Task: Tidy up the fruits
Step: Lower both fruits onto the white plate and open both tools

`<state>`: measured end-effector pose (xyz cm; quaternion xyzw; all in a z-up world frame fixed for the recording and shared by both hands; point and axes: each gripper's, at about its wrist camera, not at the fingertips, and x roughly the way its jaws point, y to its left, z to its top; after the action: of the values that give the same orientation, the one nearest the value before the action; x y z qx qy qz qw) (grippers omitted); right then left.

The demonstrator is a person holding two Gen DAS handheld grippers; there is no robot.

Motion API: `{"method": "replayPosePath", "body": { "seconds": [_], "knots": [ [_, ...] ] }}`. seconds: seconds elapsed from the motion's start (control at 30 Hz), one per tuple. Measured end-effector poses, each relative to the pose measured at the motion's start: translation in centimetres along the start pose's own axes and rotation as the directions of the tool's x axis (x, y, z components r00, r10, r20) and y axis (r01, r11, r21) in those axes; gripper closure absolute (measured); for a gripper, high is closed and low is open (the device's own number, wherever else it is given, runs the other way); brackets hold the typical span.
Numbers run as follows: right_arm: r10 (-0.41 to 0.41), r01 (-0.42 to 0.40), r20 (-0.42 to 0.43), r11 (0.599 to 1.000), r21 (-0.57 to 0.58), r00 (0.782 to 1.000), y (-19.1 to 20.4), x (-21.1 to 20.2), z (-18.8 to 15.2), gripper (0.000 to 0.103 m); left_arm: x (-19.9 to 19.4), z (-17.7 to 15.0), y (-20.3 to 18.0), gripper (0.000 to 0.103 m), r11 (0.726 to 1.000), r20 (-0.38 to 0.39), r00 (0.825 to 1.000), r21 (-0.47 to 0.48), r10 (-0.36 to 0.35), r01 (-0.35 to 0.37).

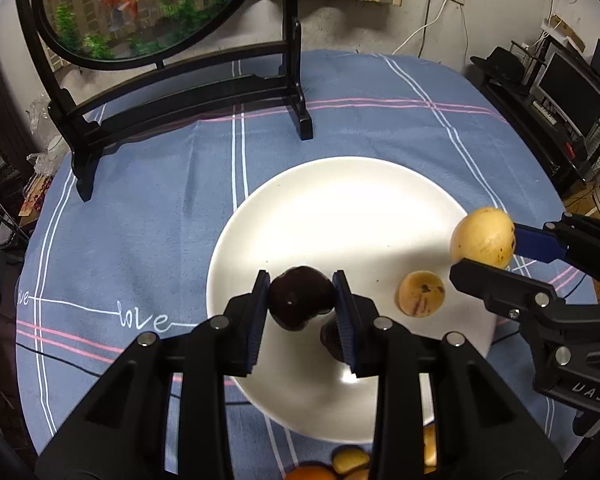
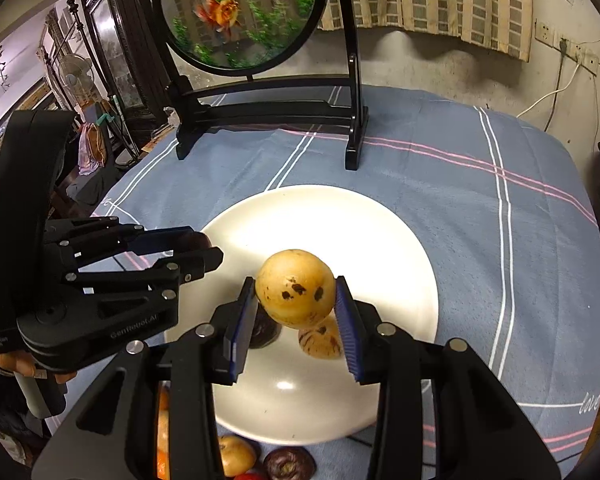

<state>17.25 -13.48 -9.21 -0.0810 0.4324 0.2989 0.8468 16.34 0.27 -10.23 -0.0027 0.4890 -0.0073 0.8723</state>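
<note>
The left gripper (image 1: 302, 300) pinches a dark plum (image 1: 301, 298) and the right gripper (image 2: 296, 306) a yellow fruit (image 2: 296, 289), both over the plate (image 1: 340, 200). Both look light, smooth, round and easily bruised: best held gently across the widest part.
</note>
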Motion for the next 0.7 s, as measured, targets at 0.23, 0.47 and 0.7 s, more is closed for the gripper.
{"method": "replayPosePath", "body": {
  "seconds": [0.23,0.47,0.7],
  "knots": [
    [0.01,-0.01,-0.016,1.0,0.005,1.0,-0.4,1.6,0.5,0.064,1.6,0.6,0.2,0.071,1.0,-0.013,1.0,0.0,0.003,-0.003],
    [0.001,-0.001,-0.049,1.0,0.012,0.999,-0.9,3.3,0.8,0.064,3.4,0.8,0.1,0.071,1.0,-0.044,0.999,0.005,0.014,-0.014],
    [-0.029,0.031,-0.102,0.999,0.013,0.994,-1.4,5.1,0.6,0.062,5.1,0.8,0.1,0.055,1.0,-0.084,0.996,0.011,0.021,-0.02]
  ]
}}
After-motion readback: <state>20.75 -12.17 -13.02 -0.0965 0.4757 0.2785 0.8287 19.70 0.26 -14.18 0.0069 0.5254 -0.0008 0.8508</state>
